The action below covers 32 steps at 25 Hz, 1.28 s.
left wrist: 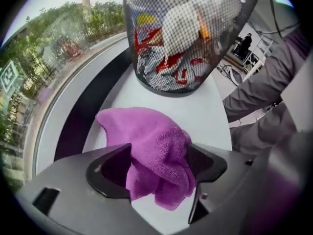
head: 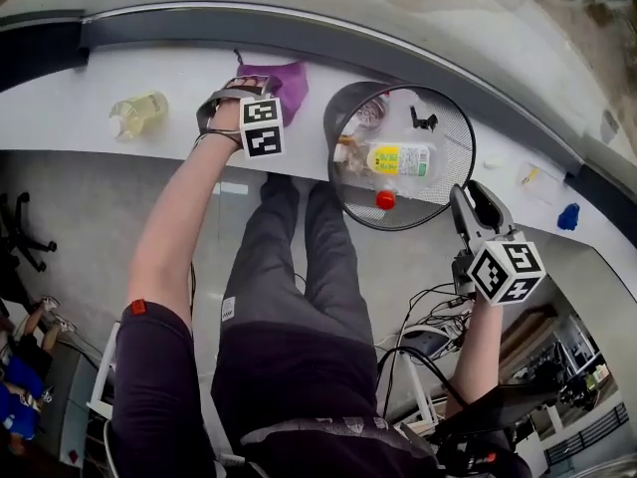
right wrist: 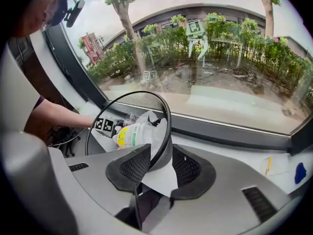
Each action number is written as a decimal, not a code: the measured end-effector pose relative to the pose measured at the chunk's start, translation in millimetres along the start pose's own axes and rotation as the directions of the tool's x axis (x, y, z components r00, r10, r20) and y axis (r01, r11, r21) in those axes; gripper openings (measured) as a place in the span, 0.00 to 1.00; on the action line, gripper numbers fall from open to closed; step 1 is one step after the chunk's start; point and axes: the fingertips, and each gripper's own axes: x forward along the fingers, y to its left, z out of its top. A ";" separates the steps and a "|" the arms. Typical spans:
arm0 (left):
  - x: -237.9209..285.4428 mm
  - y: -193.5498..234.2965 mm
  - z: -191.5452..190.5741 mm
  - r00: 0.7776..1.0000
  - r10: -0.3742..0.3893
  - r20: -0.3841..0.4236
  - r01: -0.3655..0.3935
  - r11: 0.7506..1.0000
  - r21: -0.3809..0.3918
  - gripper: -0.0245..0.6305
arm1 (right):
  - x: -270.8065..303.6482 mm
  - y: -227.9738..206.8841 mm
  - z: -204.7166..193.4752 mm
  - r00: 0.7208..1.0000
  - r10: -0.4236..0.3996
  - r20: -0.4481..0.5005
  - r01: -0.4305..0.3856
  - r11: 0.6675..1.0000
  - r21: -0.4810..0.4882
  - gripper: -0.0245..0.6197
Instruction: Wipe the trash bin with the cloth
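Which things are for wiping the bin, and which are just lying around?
For the job: purple fluffy cloth; black wire-mesh trash bin.
Lying about: clear plastic bottle of yellowish liquid; small blue object.

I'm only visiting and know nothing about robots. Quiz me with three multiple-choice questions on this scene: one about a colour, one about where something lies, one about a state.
1. What colour is the round wire-mesh trash bin? A white, B red, C black.
2. Where is the purple terry cloth? A in the bin, B on the white ledge between the left gripper's jaws, C on the floor.
3. The bin is: A holding rubbish, B empty, C lidded.
Answers: C, its mesh is black; B, the left gripper view shows it there; A, a labelled plastic bottle lies inside.
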 end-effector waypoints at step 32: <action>-179.1 -11.9 111.4 0.800 0.213 0.562 -0.161 0.977 -0.141 0.20 | 4.9 -16.1 -9.3 0.955 0.085 0.284 -0.261 0.692 0.673 0.10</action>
